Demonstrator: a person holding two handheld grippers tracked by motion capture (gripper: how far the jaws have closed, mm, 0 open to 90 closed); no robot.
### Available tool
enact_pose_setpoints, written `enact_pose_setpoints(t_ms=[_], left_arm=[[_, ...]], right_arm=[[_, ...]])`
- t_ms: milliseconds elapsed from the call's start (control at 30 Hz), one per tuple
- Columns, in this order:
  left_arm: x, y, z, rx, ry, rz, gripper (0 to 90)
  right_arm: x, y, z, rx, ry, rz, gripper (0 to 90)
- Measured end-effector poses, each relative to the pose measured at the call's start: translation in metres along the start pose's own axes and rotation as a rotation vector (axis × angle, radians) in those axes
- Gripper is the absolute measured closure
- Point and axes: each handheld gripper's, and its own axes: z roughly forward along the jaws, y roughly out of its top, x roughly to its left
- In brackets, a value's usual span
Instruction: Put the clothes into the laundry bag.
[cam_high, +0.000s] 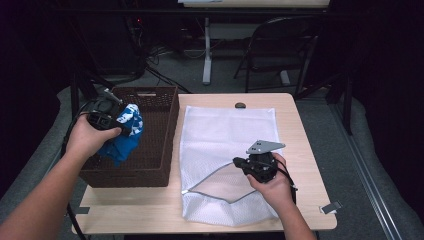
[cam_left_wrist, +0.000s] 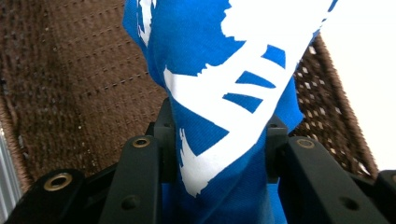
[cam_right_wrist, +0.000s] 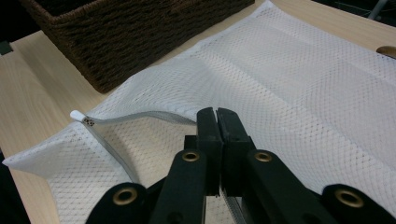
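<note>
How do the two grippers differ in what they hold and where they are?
The left gripper is shut on a blue and white cloth, lifted over the brown basket; the right gripper pinches the white mesh bag at its zipper opening, low on the table. The left jaws stand apart around bunched cloth; the right jaws are nearly together. Both grip fabric.

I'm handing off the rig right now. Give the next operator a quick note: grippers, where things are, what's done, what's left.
Left gripper: shut on the blue cloth, held above the brown basket.
Right gripper: shut on the upper edge of the mesh bag at its zipper opening, holding it open on the table.
Done: cloth picked up, bag mouth open.
Left: probably carry the cloth over and put it in the bag.
</note>
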Motion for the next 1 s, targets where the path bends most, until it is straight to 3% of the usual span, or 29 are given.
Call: enact_pose_setpoints(t_ms=[433,567,1000], left_arm=[[-0.029,-0.005,-0.006,-0.004,-0.049,0.097,62.1],[-0.04,-0.006,-0.008,0.009,-0.059,0.144,62.2],[-0.06,-0.015,-0.015,-0.013,-0.084,0.205,62.5]], right_arm=[[0.001,0.0,0.0,0.001,-0.001,0.0,88.9],[0.002,0.0,0.0,0.003,-0.001,-0.003,88.9],[0.001,0.0,0.0,0.001,-0.002,-0.002,88.9]])
